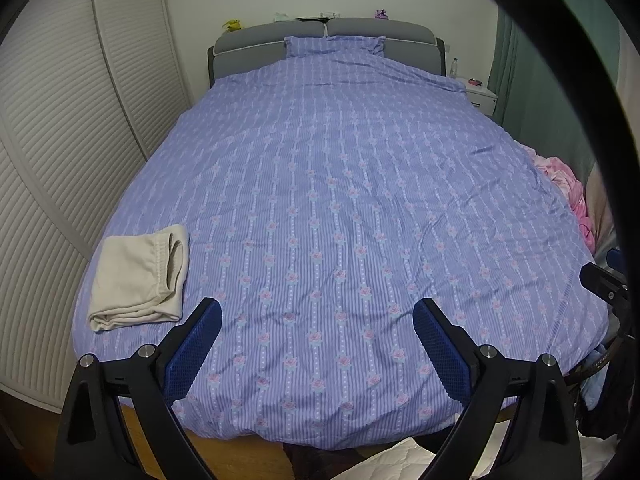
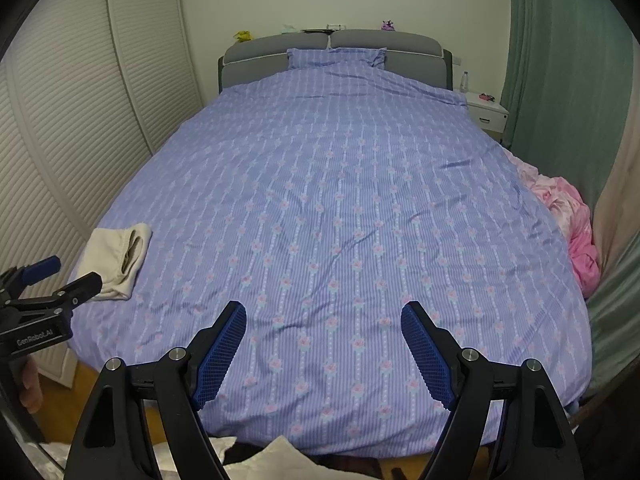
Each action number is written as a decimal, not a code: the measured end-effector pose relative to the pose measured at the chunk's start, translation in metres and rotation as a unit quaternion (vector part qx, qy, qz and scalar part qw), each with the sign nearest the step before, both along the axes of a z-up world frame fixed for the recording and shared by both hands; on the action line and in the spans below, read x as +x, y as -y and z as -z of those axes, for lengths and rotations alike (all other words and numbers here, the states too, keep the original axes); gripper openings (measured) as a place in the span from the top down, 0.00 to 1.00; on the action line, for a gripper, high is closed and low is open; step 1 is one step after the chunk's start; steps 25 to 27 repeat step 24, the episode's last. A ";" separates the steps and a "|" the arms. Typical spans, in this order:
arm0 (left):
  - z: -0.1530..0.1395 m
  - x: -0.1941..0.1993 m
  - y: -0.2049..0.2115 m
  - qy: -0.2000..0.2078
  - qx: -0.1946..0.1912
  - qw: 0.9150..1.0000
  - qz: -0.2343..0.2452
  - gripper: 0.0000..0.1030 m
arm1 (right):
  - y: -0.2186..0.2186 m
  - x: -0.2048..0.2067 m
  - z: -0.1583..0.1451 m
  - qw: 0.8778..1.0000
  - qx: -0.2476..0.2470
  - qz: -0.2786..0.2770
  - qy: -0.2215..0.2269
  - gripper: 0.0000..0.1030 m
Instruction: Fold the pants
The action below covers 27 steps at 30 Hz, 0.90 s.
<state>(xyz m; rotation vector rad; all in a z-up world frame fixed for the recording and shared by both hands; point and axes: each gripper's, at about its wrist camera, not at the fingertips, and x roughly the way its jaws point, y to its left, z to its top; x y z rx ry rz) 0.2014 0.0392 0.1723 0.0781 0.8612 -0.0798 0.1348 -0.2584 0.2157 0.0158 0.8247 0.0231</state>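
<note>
Most of both views is being filled by a bed (image 1: pixel 340 200) under a lilac striped cover with pink flowers, running from the near edge toward a grey headboard (image 1: pixel 320 40) at 12 o'clock, where a matching pillow (image 1: pixel 334 45) is leaning. Louvred white wardrobe doors (image 1: pixel 60 140) are standing along the 9 o'clock side, a green curtain (image 2: pixel 560 60) is hanging at 2 o'clock, and a pink crumpled blanket (image 2: pixel 576 232) is spilling off the bed edge at 3 o'clock.

Folded cream pants (image 1: pixel 140 276) are lying on the cover near the bed's corner at about 8 o'clock in the left wrist view. The bundle's long axis is running roughly from 7 toward 1 o'clock, with the waistband opening facing 3 o'clock and the folded end pointing toward the near edge; how many layers are stacked is hard to judge.

Both tools are hovering over the foot of the bed. The left gripper (image 1: pixel 318 346) is spread wide, blue pads (image 1: pixel 192 350) apart, gripping nothing, its left finger just beside the pants. The right gripper (image 2: pixel 324 350) is likewise gaping wide and carrying nothing, well apart from the pants.
</note>
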 end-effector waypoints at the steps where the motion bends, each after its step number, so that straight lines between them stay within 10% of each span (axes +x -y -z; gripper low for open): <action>1: 0.000 0.000 0.000 0.000 0.000 1.000 0.000 0.05 | 0.000 0.000 0.000 1.000 -0.001 0.001 0.000 0.22; 27: 0.003 0.002 -0.005 -0.008 0.004 1.000 0.007 0.04 | 0.002 -0.002 0.004 1.000 0.002 0.007 -0.017 0.22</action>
